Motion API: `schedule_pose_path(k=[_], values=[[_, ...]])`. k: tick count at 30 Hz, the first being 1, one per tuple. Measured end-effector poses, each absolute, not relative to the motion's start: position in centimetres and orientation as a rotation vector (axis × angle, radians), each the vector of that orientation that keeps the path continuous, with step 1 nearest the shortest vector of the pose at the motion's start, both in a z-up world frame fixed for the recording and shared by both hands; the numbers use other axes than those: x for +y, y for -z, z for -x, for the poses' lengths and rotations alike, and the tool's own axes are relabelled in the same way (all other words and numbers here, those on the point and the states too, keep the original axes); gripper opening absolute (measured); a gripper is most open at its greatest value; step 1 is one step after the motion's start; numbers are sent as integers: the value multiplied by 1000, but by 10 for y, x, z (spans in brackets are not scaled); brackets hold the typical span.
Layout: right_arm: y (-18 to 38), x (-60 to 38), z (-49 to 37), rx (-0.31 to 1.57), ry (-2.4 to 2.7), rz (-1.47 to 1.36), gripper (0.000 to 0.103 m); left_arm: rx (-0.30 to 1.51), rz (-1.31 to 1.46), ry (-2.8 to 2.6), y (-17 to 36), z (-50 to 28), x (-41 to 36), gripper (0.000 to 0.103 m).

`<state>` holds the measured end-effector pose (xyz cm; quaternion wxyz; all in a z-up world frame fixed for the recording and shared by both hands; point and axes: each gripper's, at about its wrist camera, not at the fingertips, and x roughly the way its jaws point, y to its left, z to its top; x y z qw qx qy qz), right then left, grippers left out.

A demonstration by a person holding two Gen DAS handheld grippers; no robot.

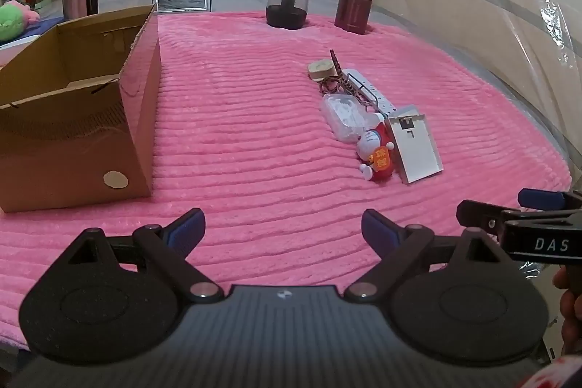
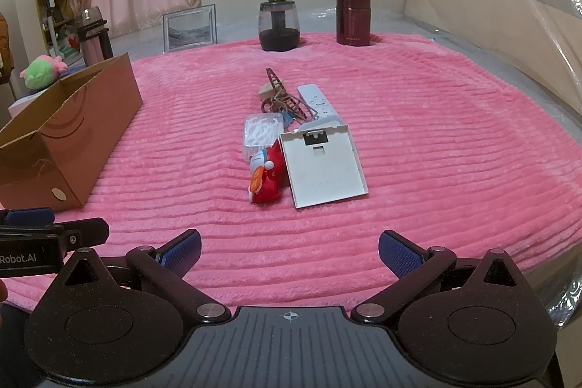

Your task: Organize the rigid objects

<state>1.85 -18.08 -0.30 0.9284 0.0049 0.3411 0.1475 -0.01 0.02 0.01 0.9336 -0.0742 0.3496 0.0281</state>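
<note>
Two grippers: the left gripper [image 1: 283, 224] and the right gripper [image 2: 290, 248] both hang low over the near part of the pink ribbed blanket [image 2: 436, 140], side by side.
Fingers: both pairs of blue pads stand spread wide and released, with only blanket between them.
Writing: "DAS" can be read on the right gripper's body in the left wrist view; "Robot.AI" on the left gripper's body in the right wrist view. The orange tag on the toy has marks too small to read.
Pile of objects: well ahead of the fingers, in the middle of the blanket. It has a red and white toy figure [image 2: 267, 175], a white plastic cover plate [image 2: 323, 166] just beside it, a clear box of white pieces [image 2: 260, 130], a white remote control [image 2: 316, 100], a brown wooden ladder model [image 2: 285, 97] and a small beige block [image 1: 320, 70].
Cardboard box [image 1: 72, 119]: open at the top, at the blanket's left edge, well apart from the pile.
Open room: bare blanket lies between the fingers and the pile, and between the pile and the box.
Far edge: a dark glass jar [image 2: 278, 26] and a maroon flask [image 2: 353, 19] stand upright, apart.
</note>
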Motion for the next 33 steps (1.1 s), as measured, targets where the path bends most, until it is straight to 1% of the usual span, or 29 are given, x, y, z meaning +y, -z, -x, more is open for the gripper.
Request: schedule_pose_path(k=[33], values=[[3,-172,-22,700,-321,-5,101,705,166,-79,-3,6,6,90]])
